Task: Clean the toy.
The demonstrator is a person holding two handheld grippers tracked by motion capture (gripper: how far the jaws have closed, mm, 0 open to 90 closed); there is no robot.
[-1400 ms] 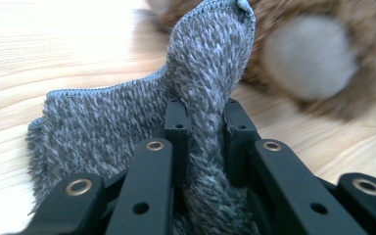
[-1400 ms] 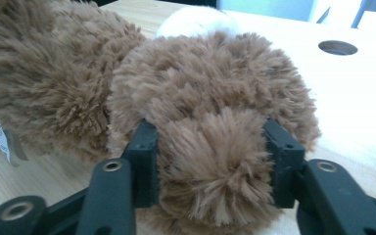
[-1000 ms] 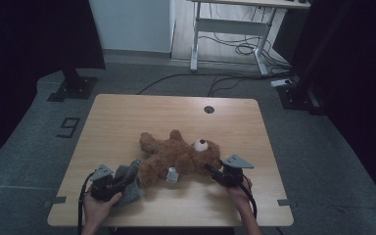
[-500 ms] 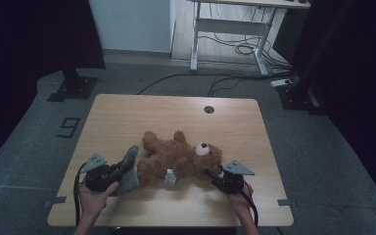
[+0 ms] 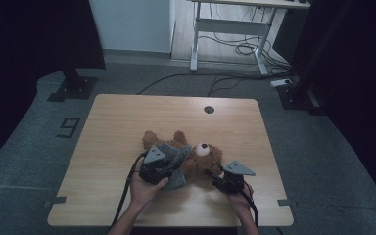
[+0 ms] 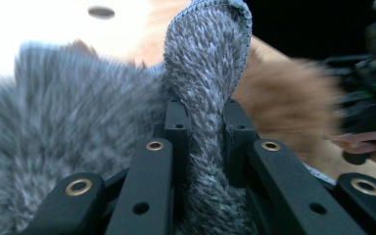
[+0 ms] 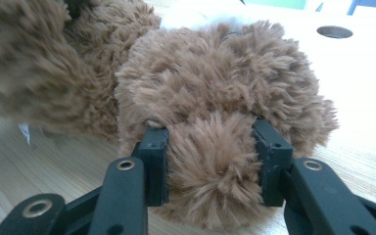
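A brown teddy bear lies on the wooden table, head toward the right, white snout up. My left gripper hovers over the bear's body, shut on a fold of grey fuzzy cloth. In the left gripper view the cloth bulges up between the pads of that gripper, with the bear's brown fur behind it. My right gripper sits by the bear's head. In the right gripper view this gripper is shut on a furry lump of the bear, which lies low on the tabletop.
A round cable hole sits near the table's far edge. A white tag hangs from the bear. Beyond the table are a desk frame, floor cables, two black stand bases and a "9" floor marker.
My left gripper has swung right and up with the grey cloth, from beside the bear's left end to over its body. The right gripper has kept its grip and place.
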